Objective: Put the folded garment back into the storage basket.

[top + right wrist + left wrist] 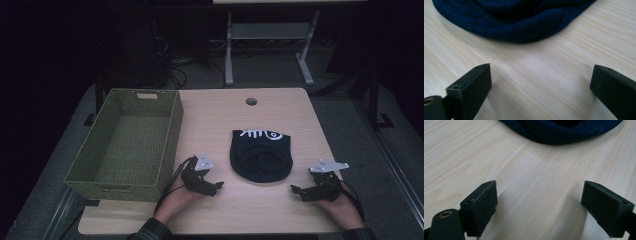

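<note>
A dark navy folded garment [261, 155] with a white print at its far edge lies on the wooden table [215, 115], near the middle. My left gripper [216, 188] rests low on the table to the garment's left, jaws open and empty. My right gripper [296, 192] sits to the garment's lower right, also open with nothing between its jaws. In the left gripper view the garment [564, 130] lies ahead of the open gripper [540, 207]. The right gripper view has the garment's rolled edge [514, 17] just beyond the open gripper [541, 87].
A green woven basket [129, 142] with nothing visible inside stands along the table's left side. A round cable hole [251, 101] is near the far edge. A white desk frame [270, 45] stands on the floor beyond. Bare wood lies between the grippers.
</note>
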Available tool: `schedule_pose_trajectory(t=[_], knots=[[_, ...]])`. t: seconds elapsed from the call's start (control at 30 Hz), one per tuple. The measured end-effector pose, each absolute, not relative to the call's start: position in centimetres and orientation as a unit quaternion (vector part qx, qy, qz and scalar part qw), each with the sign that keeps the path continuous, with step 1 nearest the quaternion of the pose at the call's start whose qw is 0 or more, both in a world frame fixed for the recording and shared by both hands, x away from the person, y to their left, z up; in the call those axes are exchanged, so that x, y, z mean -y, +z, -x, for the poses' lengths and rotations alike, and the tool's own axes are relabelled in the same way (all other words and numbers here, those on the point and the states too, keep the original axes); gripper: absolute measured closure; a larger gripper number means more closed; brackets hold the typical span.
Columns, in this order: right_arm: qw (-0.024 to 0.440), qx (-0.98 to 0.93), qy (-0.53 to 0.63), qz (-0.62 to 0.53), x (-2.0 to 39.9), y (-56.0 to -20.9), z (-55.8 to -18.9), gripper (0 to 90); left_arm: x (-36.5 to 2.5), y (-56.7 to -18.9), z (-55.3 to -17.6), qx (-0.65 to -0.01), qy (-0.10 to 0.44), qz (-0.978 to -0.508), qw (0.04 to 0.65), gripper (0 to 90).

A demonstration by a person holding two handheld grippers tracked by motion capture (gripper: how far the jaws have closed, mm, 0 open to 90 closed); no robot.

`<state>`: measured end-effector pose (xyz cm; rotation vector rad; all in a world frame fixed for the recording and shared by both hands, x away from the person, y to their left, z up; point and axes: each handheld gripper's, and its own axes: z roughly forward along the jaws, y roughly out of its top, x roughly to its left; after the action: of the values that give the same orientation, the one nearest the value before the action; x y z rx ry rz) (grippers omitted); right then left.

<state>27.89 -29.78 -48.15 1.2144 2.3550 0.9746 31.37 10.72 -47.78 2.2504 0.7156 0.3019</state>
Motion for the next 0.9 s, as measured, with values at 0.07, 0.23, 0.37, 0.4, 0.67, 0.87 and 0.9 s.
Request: schedule_pose_trajectory(t=[0.07,0.23,0.37,0.4,0.67,0.87,0.9], knots=[[0.152,-0.824,0.339,-0.429,29.9,-47.9,-28.0,7.5,-10.7,-47.8,-31.4,-0.279,0.118,-0.878,0.372,12.5],[0.142,-0.816,0.351,-0.437,30.3,-46.9,-28.2,18.3,-10.7,-47.8,-31.4,-0.280,0.118,-0.877,0.372,12.5],[0.149,-0.815,0.355,-0.432,30.3,-46.1,-28.7,29.6,-10.7,-47.8,-31.4,-0.280,0.118,-0.877,0.372,12.5],[0.155,-0.816,0.355,-0.428,30.2,-45.8,-28.9,33.3,-10.7,-47.8,-31.4,-0.280,0.117,-0.877,0.372,12.5],[0.170,-0.814,0.368,-0.416,29.9,-44.3,-29.9,55.7,-10.8,-47.8,-31.3,-0.279,0.118,-0.877,0.372,12.6],[0.174,-0.817,0.375,-0.401,29.3,-43.1,-31.8,76.1,-10.8,-47.8,-31.3,-0.277,0.118,-0.879,0.369,12.6],[0.175,-0.816,0.379,-0.399,29.2,-43.0,-32.1,77.9,-10.8,-47.8,-31.3,-0.277,0.118,-0.879,0.370,12.6]])
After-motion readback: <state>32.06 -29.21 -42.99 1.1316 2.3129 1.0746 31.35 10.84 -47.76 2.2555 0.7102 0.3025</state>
